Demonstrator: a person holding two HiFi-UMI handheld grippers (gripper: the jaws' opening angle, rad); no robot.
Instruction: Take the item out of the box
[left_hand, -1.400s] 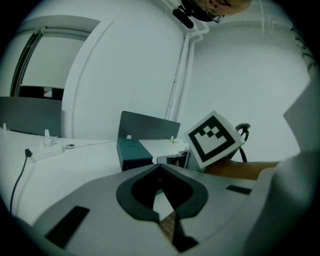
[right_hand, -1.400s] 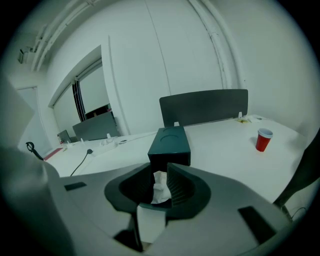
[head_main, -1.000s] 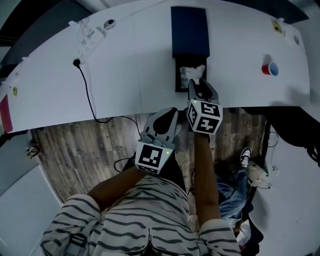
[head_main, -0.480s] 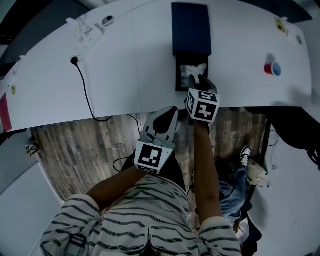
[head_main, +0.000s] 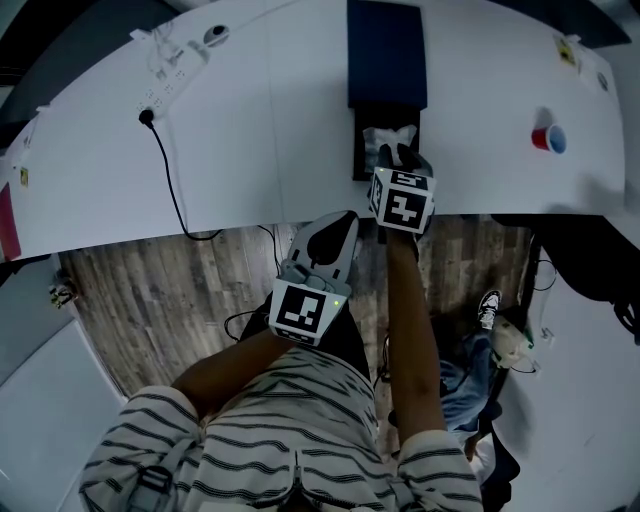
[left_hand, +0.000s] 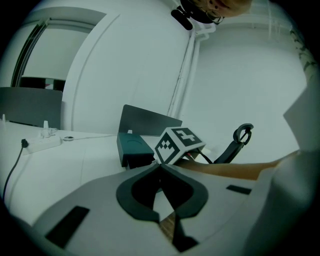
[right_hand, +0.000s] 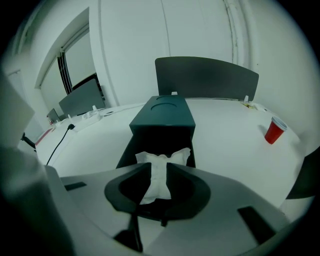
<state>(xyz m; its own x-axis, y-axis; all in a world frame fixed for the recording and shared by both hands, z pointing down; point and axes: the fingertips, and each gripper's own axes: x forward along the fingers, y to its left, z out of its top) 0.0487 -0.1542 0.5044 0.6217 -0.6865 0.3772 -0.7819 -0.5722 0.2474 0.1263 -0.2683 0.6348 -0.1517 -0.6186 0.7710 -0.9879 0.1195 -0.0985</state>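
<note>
A dark blue box (head_main: 386, 50) lies on the white table (head_main: 260, 130) with its drawer (head_main: 358, 150) pulled out toward me. A crumpled white paper item (head_main: 385, 138) lies in the drawer. My right gripper (head_main: 398, 156) dips into the drawer over it. In the right gripper view the white item (right_hand: 161, 162) is pinched to a narrow strip between the jaws of the right gripper (right_hand: 159, 171), which have just been closing on it. My left gripper (head_main: 335, 225) hangs shut and empty short of the table's near edge; it (left_hand: 160, 167) looks toward the box (left_hand: 132, 147).
A red cup (head_main: 547, 138) stands at the table's right. A power strip (head_main: 165, 75) and its black cable (head_main: 172, 185) lie at the left. Wooden floor (head_main: 160, 300) shows below the table edge. Clothes and a shoe (head_main: 490, 310) lie on the floor to the right.
My right gripper has moved forward and down into the drawer, onto the white item. The left gripper has stayed where it was.
</note>
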